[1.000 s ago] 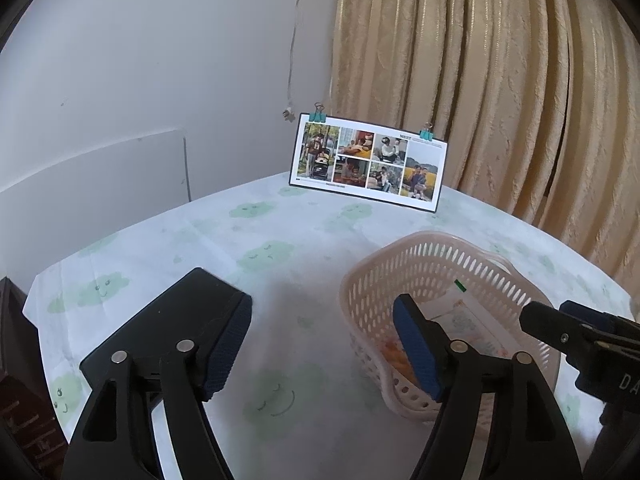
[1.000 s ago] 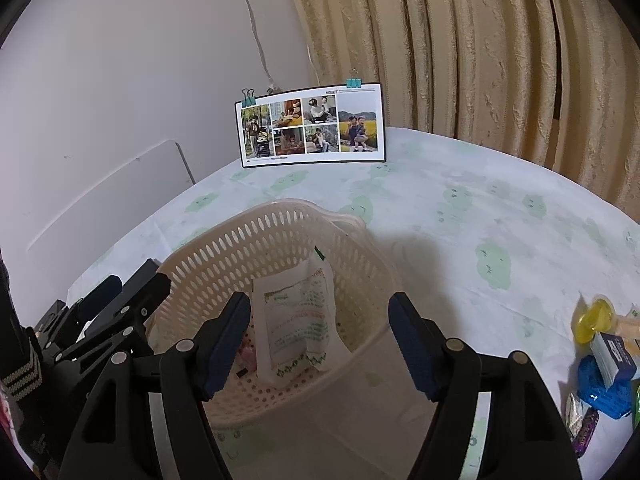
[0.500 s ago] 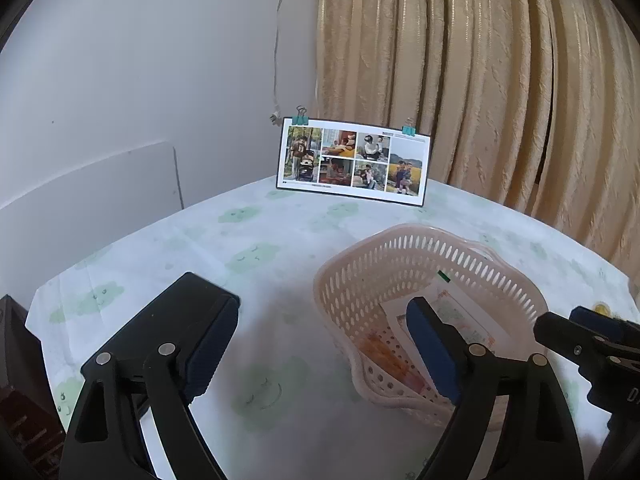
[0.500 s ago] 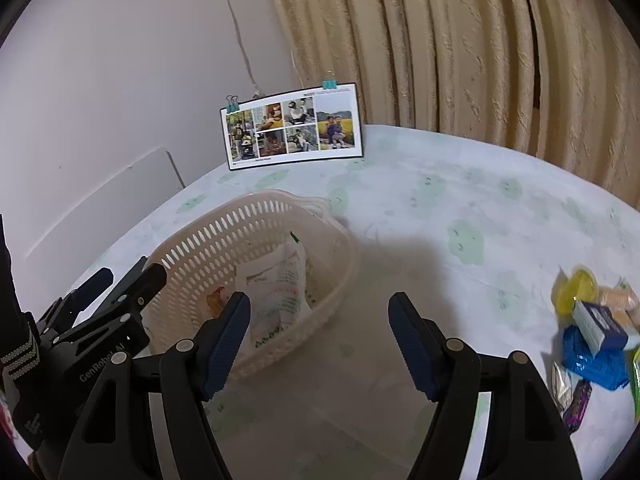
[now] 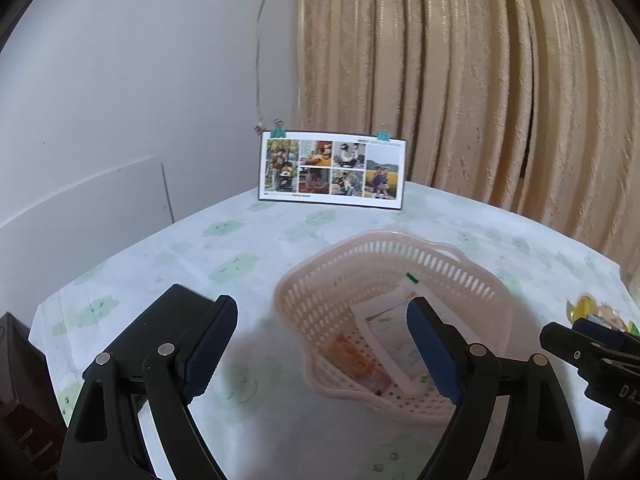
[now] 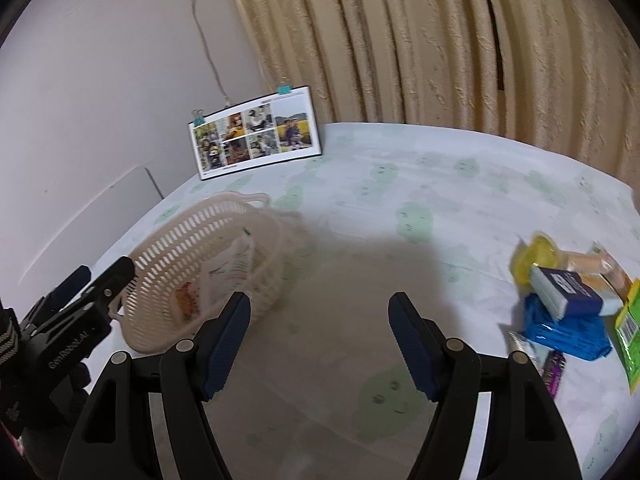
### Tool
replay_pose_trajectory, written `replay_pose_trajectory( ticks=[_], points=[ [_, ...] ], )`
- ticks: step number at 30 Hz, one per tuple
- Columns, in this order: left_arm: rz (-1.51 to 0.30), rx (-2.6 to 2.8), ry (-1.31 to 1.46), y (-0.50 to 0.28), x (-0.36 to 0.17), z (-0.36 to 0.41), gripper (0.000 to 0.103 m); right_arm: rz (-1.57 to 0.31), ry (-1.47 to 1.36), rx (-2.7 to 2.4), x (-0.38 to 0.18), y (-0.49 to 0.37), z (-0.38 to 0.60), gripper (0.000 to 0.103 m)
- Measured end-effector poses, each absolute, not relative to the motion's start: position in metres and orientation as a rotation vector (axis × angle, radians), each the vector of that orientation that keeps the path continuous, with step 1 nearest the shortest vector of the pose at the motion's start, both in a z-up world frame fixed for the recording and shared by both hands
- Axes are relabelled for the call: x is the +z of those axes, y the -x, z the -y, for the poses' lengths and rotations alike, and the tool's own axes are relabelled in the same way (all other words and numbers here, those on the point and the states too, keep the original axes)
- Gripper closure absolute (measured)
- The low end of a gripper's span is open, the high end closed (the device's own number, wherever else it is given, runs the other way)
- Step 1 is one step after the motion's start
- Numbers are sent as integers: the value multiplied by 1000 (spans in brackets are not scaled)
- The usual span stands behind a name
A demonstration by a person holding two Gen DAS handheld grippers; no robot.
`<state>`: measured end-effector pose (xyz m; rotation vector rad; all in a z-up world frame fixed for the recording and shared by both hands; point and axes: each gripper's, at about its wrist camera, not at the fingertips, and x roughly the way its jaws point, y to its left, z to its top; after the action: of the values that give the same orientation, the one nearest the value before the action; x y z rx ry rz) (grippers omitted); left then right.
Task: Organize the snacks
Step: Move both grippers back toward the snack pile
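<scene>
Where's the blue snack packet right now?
In the right wrist view, the blue packet lies on the table's right side, under a white-and-navy box, far from the basket.

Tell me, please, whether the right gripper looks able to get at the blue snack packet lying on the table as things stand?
Probably yes: the right gripper is open and empty, and only bare tablecloth lies between it and the blue snack packet, though a white-and-navy box rests on its top edge.

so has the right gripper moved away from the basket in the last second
Yes. The right gripper swung rightward, off the basket toward the snack pile.
</scene>
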<state>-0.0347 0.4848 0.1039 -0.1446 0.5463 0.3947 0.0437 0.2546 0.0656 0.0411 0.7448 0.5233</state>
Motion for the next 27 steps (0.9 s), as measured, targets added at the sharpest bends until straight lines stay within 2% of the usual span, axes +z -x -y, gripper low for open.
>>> replay_pose_trajectory(
  ticks=[27],
  points=[
    [-578, 181, 39, 10, 115, -385, 16, -756, -204, 188, 45, -49, -76, 34]
  ],
)
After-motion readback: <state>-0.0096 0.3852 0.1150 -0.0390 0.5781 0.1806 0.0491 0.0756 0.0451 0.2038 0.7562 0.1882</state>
